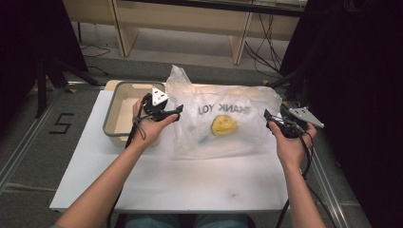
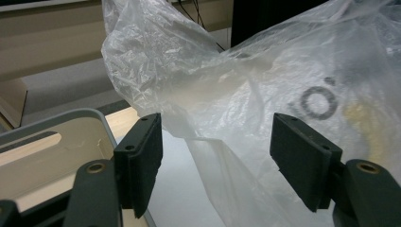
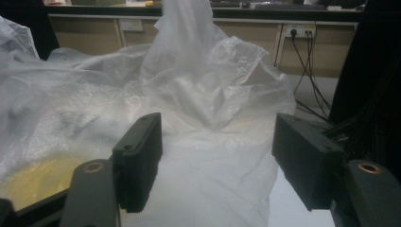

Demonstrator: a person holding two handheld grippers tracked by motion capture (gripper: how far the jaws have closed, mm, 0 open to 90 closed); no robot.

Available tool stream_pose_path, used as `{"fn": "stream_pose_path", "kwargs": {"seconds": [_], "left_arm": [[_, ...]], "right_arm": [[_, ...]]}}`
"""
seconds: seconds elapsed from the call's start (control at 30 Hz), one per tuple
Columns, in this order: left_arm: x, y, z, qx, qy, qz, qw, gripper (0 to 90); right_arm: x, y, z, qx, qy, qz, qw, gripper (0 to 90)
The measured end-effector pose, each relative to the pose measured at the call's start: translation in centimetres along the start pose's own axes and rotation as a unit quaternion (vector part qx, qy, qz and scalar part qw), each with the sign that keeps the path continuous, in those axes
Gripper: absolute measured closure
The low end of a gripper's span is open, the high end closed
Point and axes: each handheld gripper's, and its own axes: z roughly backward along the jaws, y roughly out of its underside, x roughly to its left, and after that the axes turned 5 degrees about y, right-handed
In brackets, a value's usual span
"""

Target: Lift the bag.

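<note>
High view looks forward and down from above the person's side onto the white table. Both gripper views sit low and close, facing inward from opposite sides at the crinkled clear plastic bag, which all three views share.

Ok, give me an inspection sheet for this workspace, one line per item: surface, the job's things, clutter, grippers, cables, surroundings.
Surface: white table top, one small dark speck near the front edge.
Job's things: clear plastic bag printed with dark letters lies spread on the table, a yellow thing inside it.
Clutter: grey tub at the left, its inside looks bare.
Grippers: left gripper open at the bag's left edge; right gripper open at the bag's right edge. In both gripper views bag film lies between the fingers, unpinched.
Cables: a black cable trails from each gripper; more cables on the floor behind.
Surroundings: grey floor, wooden furniture behind, black curtains at both sides.
</note>
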Motion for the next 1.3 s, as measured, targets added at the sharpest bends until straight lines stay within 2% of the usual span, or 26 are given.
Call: {"fn": "stream_pose_path", "kwargs": {"seconds": [0.23,0.33,0.43,0.87,1.3], "left_arm": [[-0.5,0.4,1.0,0.011,0.014,-0.009,0.9998,30.5],[-0.7,0.6,1.5,0.017,0.017,-0.014,0.9996,28.8],[-0.7,0.7,2.0,0.014,0.025,-0.011,0.9995,28.8],[-1.4,1.5,4.0,0.023,0.038,-0.032,0.9985,27.7],[-1.8,3.0,5.0,0.047,0.058,-0.048,0.9961,26.6]], "right_arm": [[-0.3,0.2,1.1,0.003,-0.023,0.010,0.9997,32.6],[-0.3,0.5,1.4,0.014,-0.032,0.017,0.9992,32.6],[-0.3,0.8,1.6,0.023,-0.040,0.024,0.9987,32.8],[-0.4,2.1,2.5,0.034,-0.056,0.030,0.9974,34.0],[-0.1,3.4,3.3,0.059,-0.094,0.037,0.9931,34.3]]}}
